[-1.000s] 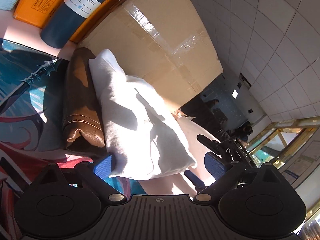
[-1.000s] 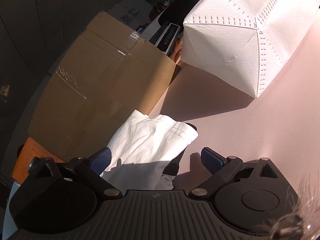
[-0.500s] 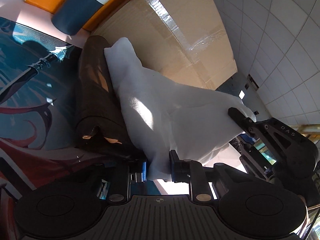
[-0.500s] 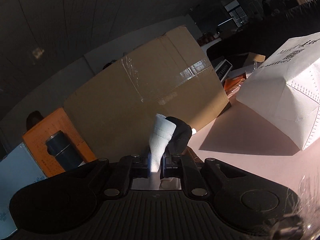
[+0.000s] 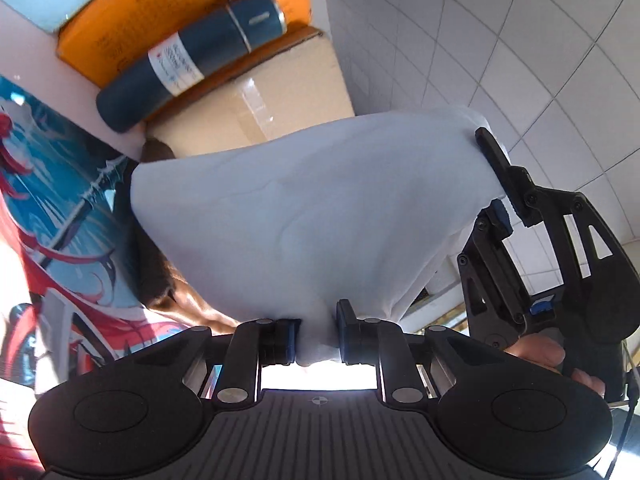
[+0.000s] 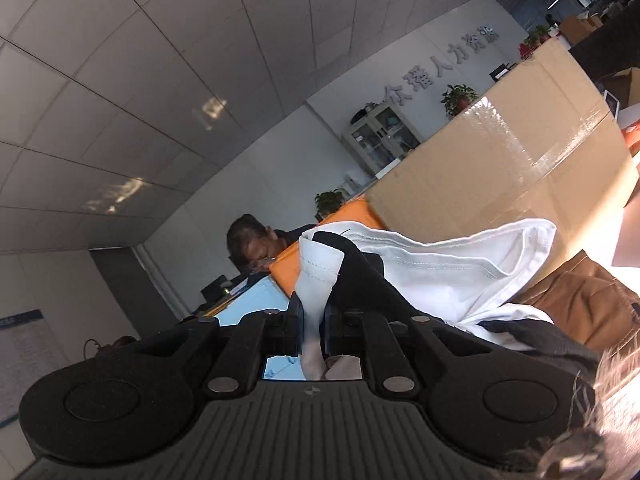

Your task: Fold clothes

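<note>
White garment (image 5: pixel 312 216) now aloft between claws

Dark blue vacuum bottle (image 5: pixel 192 68) with white label lies on orange box (image 5: pixel 176 12), tilted. Taped cardboard box (image 6: pixel 508 172) just beside orange box, stands behind brown leather item (image 6: pixel 580 300). Mat with red and teal artwork (image 5: pixel 52 208) covers table at left. White tiled wall (image 5: pixel 500 52) behind. Glass-door cabinet (image 6: pixel 380 136) and potted plants (image 6: pixel 458 98) against far wall under grey lettering (image 6: pixel 440 68). Person seated behind orange box, partly hidden.
</note>
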`<action>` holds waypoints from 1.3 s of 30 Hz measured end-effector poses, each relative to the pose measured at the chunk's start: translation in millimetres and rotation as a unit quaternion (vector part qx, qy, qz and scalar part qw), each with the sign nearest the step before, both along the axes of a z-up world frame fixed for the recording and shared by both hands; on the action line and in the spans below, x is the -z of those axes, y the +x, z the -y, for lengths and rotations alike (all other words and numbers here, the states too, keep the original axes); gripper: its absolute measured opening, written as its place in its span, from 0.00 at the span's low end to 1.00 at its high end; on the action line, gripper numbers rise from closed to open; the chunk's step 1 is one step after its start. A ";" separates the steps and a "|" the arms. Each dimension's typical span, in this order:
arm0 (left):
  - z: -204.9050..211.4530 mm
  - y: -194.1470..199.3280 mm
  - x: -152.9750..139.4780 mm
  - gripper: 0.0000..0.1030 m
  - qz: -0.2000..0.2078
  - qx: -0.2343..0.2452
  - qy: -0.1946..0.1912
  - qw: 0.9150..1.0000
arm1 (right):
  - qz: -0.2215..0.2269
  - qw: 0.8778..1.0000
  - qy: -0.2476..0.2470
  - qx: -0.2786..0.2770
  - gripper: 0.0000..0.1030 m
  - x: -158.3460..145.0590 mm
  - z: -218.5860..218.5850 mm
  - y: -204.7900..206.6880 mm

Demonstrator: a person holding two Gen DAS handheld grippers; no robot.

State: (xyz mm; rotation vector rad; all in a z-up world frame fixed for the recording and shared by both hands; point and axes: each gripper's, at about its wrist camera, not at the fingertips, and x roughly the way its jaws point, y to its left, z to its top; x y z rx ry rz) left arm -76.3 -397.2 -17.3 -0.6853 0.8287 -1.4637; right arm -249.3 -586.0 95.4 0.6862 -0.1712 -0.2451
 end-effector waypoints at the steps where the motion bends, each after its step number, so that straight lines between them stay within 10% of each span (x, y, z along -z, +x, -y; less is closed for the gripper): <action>1: -12.4 1.4 -5.4 0.17 0.002 -0.005 -0.010 1.000 | 0.010 1.000 -0.001 -0.018 0.09 -2.0 -6.7 1.4; 9: -131.1 -10.2 -10.7 0.17 0.046 -0.102 0.026 0.993 | 0.046 0.992 0.039 -0.112 0.09 12.6 -48.0 -2.5; 22: -280.0 -29.5 2.0 0.15 0.117 -0.255 0.137 0.950 | -0.126 0.968 0.085 -0.201 0.09 117.2 -149.7 -65.0; 24: -288.4 -37.4 -2.4 0.15 0.153 -0.279 0.174 0.932 | -0.160 0.959 0.082 -0.220 0.13 125.0 -160.5 -69.3; 26: -287.6 -48.3 -7.8 0.24 0.222 -0.321 0.231 0.891 | -0.187 0.954 0.076 -0.223 0.23 131.4 -166.8 -76.1; 28: -284.6 -62.1 -13.0 0.47 0.284 -0.339 0.247 0.862 | -0.191 0.957 0.078 -0.203 0.61 134.1 -167.2 -89.1; 30: -280.2 -77.5 -18.0 0.71 0.342 -0.344 0.238 0.841 | -0.181 0.961 0.094 -0.189 0.63 136.2 -161.3 -98.3; 39: -200.0 -148.2 0.8 0.79 0.556 -0.146 0.225 0.787 | -0.126 0.941 0.189 -0.250 0.64 135.9 -150.0 -90.5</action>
